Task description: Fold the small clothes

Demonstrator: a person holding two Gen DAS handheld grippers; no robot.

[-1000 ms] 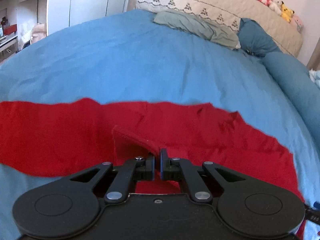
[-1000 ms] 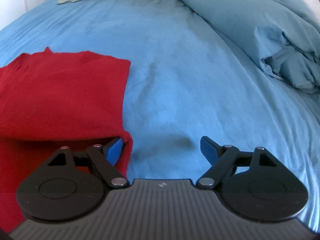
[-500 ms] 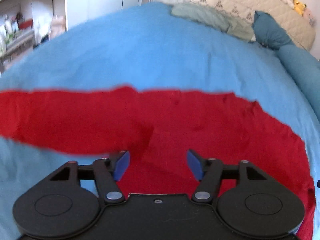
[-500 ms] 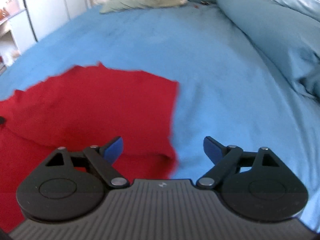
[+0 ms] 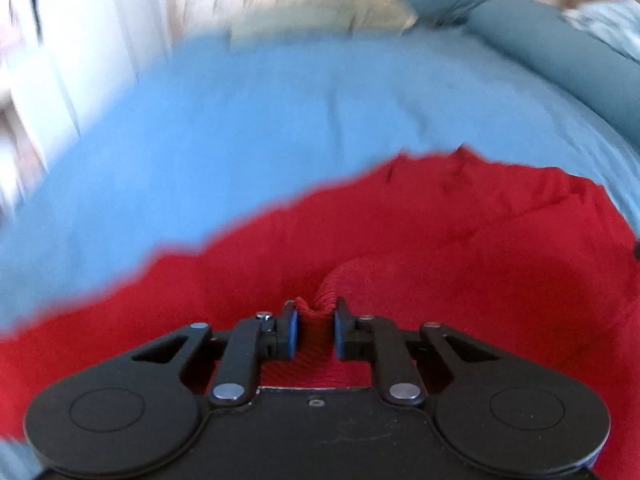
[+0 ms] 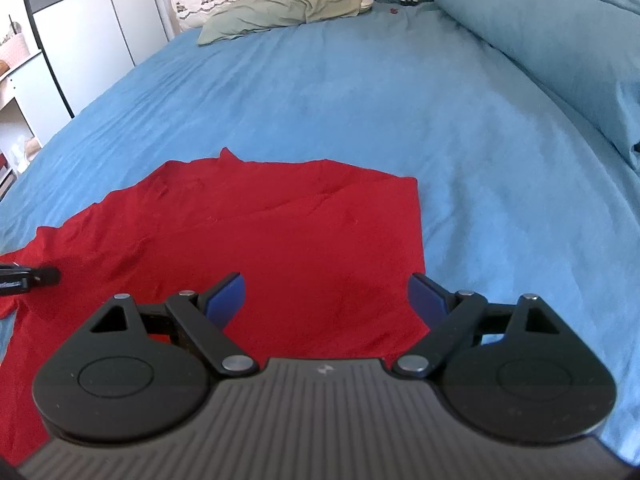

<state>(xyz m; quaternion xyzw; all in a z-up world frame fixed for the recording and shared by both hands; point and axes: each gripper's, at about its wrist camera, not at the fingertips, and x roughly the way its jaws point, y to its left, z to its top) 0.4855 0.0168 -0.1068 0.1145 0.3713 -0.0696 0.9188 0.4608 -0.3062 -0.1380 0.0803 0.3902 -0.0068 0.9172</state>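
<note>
Shirt (image 6: 248, 240) spread on bed (image 6: 360, 92), partly folded, more folds likely left; left gripper (image 5: 314, 330) fingers clamped on bunched cloth, right gripper (image 6: 326, 300) fingers apart above near edge

Matt red knit cloth garment (image 5: 460, 248) on smooth blue bedsheet (image 6: 360, 100).

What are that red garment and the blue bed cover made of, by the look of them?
The red garment looks like a soft matte knit, perhaps cotton: fine ribbing shows where the left hand-held gripper pinches a bunched fold. The blue bed cover looks like a matte woven sheet, possibly brushed: shallow wrinkles, no sheen. Neither fibre can be confirmed.
</note>
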